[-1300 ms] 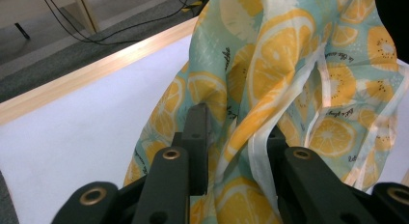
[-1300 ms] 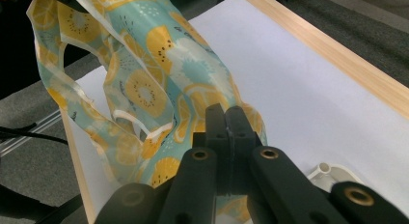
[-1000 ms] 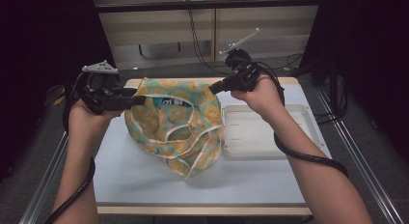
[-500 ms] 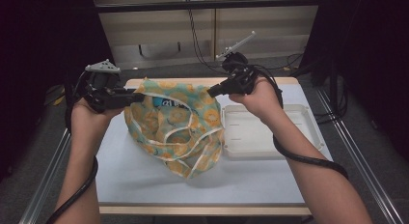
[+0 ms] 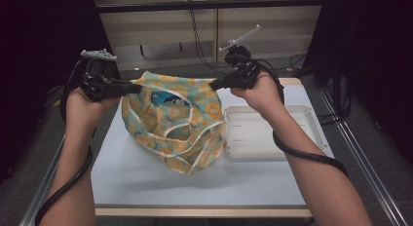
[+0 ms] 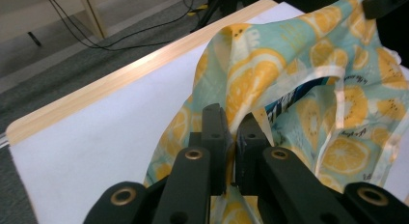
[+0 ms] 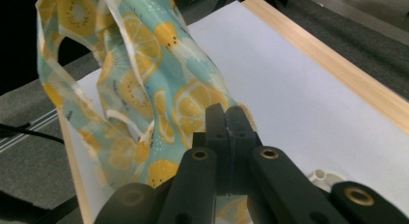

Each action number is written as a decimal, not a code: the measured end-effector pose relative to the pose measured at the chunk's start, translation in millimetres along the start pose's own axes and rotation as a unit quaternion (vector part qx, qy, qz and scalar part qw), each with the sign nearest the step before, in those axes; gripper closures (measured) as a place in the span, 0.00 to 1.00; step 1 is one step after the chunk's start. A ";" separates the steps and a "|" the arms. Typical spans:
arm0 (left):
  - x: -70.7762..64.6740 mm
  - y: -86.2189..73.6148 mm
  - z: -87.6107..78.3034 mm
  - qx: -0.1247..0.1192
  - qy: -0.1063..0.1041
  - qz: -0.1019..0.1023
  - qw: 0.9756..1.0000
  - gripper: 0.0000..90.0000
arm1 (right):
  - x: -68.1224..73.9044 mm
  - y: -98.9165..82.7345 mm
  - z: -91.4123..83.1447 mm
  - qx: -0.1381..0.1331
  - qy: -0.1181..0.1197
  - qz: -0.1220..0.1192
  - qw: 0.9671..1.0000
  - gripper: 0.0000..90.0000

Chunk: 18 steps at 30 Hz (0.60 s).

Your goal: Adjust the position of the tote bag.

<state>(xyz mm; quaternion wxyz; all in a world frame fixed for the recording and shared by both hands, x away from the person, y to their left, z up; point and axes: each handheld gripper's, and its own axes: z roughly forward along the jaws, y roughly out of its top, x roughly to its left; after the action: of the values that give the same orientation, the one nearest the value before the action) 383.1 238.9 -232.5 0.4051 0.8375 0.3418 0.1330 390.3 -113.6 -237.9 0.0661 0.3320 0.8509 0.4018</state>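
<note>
Change: the left tongs (image 5: 132,87) had just been closing, with the garment's left edge between the jaws; the lemon-print garment (image 5: 178,121) hung more spread out between the two hands than a second earlier, and the right hand had hardly shifted.
Left tongs: clenched on a fold of the cloth's hem, seen pinched between the jaws in the left gripper view (image 6: 234,142).
Right tongs: clamped on the garment's right upper edge (image 5: 214,84); its own view showed the jaws (image 7: 225,132) pressed together with cloth running under them.
Garment's place: held up over the middle of the white surface (image 5: 146,179), its lower part sagging down to it, just left of the white tray (image 5: 311,131).
Handling: judged very light, thin and limp; it draped and folded wherever unsupported, and its white straps (image 5: 182,131) dangled loose.
Slip risk: smooth fabric could slide out of a shallow pinch, so a bite across the stitched hem seemed safest.
Where to hold: two points well apart along the top edge, as here, would keep it open and flat.
Fragility: none to speak of, though a hard pull might strain the seams.
</note>
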 end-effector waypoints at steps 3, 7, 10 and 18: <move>4.1 5.8 4.1 0.016 0.011 -0.002 1.000 0.95 | -2.6 3.1 3.6 0.003 -0.003 0.000 1.000 1.00; 11.8 8.8 14.3 0.029 0.016 -0.014 0.999 0.95 | -4.2 6.0 8.3 0.008 -0.006 -0.001 1.000 1.00; 17.9 7.9 21.2 0.034 0.013 -0.021 0.999 0.94 | -7.5 7.2 14.5 0.014 -0.009 0.002 1.000 1.00; 19.6 3.3 30.5 0.043 0.011 -0.025 0.999 0.94 | -14.2 0.5 30.1 0.027 -0.005 0.011 1.000 1.00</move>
<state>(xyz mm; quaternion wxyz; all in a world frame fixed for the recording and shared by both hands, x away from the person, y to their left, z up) 414.2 232.9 -250.4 0.3684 0.8437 0.3726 0.1168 412.9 -102.8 -259.9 0.0572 0.3449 0.8572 0.3781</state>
